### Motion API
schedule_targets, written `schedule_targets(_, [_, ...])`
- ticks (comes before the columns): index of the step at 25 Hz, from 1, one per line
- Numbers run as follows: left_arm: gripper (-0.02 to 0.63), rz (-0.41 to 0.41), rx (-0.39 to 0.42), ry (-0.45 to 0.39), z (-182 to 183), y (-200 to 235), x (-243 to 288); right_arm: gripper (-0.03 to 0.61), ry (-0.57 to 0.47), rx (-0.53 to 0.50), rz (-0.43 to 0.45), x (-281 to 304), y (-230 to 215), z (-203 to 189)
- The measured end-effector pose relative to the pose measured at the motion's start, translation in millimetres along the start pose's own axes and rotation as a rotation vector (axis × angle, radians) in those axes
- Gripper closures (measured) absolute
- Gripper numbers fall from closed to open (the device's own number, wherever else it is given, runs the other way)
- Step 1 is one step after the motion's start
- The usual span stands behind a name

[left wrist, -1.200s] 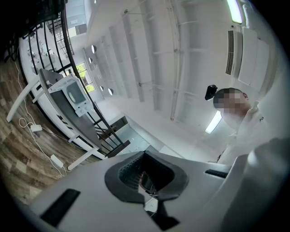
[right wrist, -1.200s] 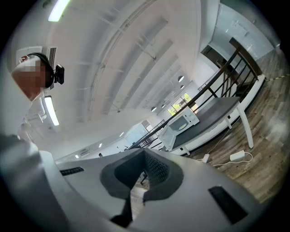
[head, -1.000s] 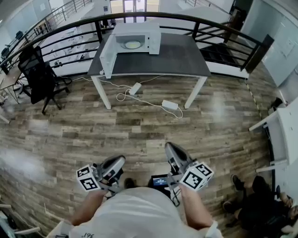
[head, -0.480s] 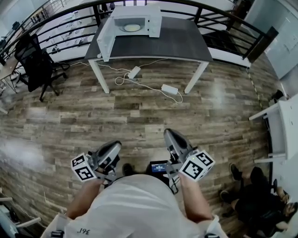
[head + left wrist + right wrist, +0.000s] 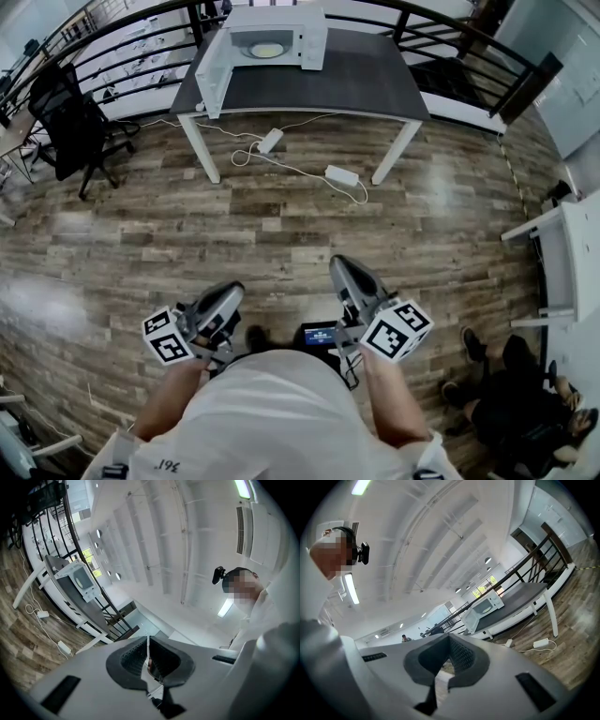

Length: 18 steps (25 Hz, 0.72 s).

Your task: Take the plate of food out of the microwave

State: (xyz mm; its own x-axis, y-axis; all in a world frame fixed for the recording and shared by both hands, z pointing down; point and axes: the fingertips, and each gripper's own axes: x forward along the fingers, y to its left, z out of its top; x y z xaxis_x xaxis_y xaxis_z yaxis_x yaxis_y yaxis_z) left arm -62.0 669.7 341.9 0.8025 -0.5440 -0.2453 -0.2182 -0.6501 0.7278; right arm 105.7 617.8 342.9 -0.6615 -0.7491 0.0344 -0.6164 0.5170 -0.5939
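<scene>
Far across the wooden floor, a white microwave (image 5: 272, 37) stands on a dark grey table (image 5: 328, 89) with its door (image 5: 210, 75) swung open to the left. A plate with pale food (image 5: 266, 51) lies inside it. Both grippers are held close to the person's body, a long way from the table. My left gripper (image 5: 232, 294) is shut with nothing in it, its pads meeting in the left gripper view (image 5: 148, 644). My right gripper (image 5: 339, 266) also looks shut and empty (image 5: 450, 639). The microwave (image 5: 77, 578) shows small in both gripper views (image 5: 487, 605).
A black office chair (image 5: 70, 131) stands left of the table. Power bricks (image 5: 342, 175) and cables (image 5: 281, 164) lie on the floor under it. A dark railing (image 5: 469, 37) runs behind. A white desk (image 5: 572, 262) and a seated person (image 5: 525, 403) are at the right.
The head view has tipped down a little, so the table and microwave sit higher in the frame. Both grippers have kept their place and stay shut.
</scene>
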Motion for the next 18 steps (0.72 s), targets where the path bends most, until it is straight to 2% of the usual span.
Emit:
schedule_targets(6, [0.609,0.001,-0.005,0.003,1,-1,-4,0.588,0.005,0.011,-0.018,-3,0,-5])
schedule_targets(12, [0.608,-0.008,0.007,0.01,13,3,-3,0.588,-0.024,0.117,-0.04,9,-8,2])
schedule_targets(15, [0.609,-0.005,-0.003,0.01,14,6,-6,0.586,-0.018,0.09,-0.01,12,1,0])
schedule_targets(18, [0.609,0.001,-0.013,0.013,13,9,-7,0.546,0.001,0.009,0.013,16,13,-3])
